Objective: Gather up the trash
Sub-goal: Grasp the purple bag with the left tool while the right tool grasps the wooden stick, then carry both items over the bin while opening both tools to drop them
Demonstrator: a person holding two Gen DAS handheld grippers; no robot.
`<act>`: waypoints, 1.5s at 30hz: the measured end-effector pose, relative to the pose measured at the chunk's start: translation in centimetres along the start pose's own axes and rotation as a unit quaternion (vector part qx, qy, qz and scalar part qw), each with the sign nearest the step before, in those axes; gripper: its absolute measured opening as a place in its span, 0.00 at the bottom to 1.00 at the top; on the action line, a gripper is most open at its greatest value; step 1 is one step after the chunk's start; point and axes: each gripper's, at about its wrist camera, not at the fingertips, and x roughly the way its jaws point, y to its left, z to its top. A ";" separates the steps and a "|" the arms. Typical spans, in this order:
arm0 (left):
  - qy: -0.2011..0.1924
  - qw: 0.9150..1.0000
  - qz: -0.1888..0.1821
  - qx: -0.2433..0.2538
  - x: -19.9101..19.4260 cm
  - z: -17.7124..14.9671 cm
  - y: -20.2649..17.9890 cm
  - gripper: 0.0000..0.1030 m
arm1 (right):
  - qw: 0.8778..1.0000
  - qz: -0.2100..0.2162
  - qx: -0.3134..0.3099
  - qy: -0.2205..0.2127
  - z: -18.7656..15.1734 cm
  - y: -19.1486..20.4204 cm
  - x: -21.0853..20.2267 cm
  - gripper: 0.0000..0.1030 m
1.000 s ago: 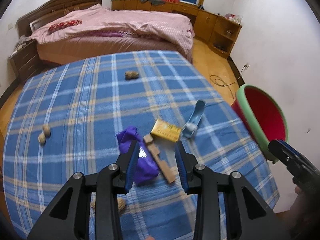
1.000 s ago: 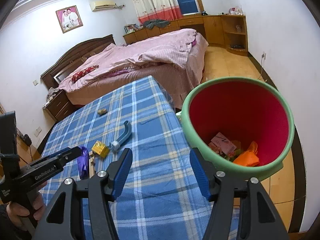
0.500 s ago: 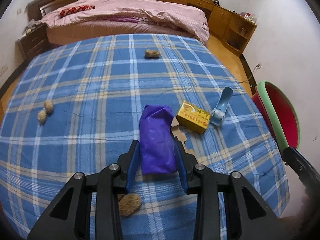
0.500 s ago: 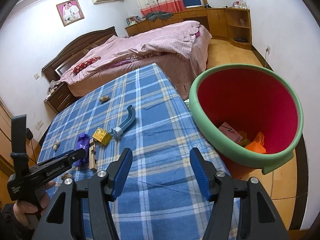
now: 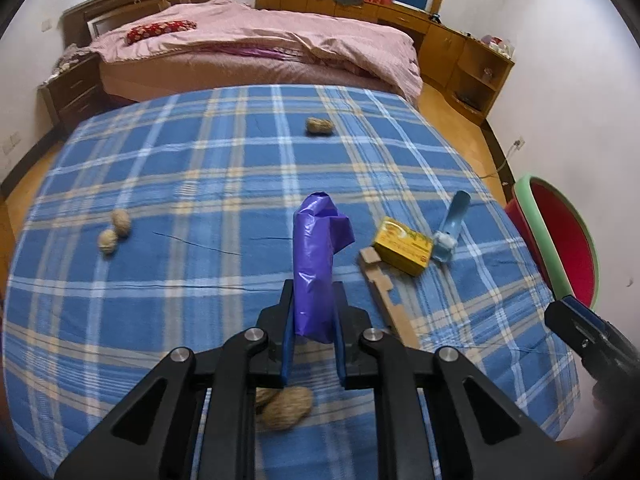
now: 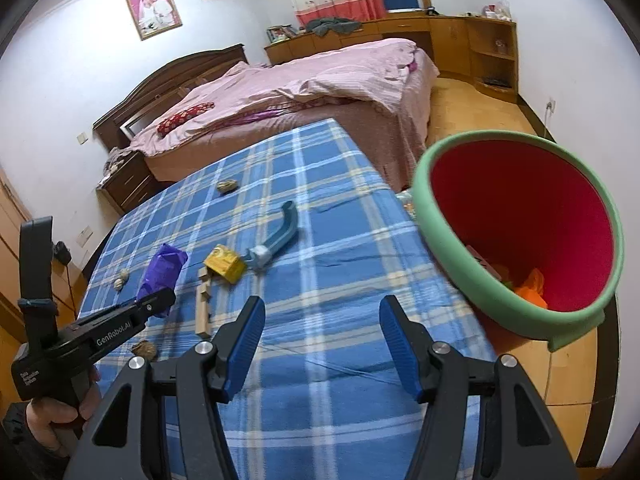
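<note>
A crumpled purple plastic bag (image 5: 316, 264) stands up between the jaws of my left gripper (image 5: 314, 296), which are closing on it; the pads squeeze its lower half. The right wrist view shows that same bag (image 6: 162, 272) at the tip of the left gripper (image 6: 160, 300), just above the blue checked tablecloth (image 6: 320, 184). My right gripper (image 6: 323, 312) hovers open over the table's near edge with nothing between its fingers. The trash bin (image 6: 432, 236), green-rimmed and red inside, sits off the table's right side with an orange wrapper (image 6: 532, 292) in it.
A yellow box (image 5: 402, 246), a cardboard strip (image 5: 386, 296) and a curved blue-grey piece (image 5: 452, 222) lie right of the bag. Walnuts sit far (image 5: 320, 126), left (image 5: 114, 230) and under my left gripper (image 5: 286, 406). A bed stands beyond the table.
My left gripper moved forward over the purple bag and its jaws narrowed onto it; the bag now stands pinched between them. The right gripper stayed open and drifted slightly.
</note>
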 end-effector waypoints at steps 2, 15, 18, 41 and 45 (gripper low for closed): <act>-0.005 1.000 0.005 -0.004 -0.4 0.0 0.5 0.15 | 1.000 0.005 -0.008 0.003 0.0 0.9 0.3 0.61; -0.015 0.999 0.028 -0.036 -1.4 -0.4 4.6 0.15 | 0.997 0.042 -0.064 0.032 -0.6 6.9 3.4 0.61; -0.016 0.998 0.030 -0.043 -1.5 -0.5 5.3 0.15 | 0.995 0.047 -0.076 0.040 -0.9 8.0 4.2 0.60; -0.024 0.998 0.021 -0.046 -2.0 -0.6 5.5 0.15 | 0.993 0.057 -0.089 0.057 -1.5 8.4 6.1 0.12; -0.023 0.999 0.004 -0.040 -2.4 -0.3 4.7 0.15 | 0.994 0.062 -0.082 0.035 -1.1 7.9 4.3 0.12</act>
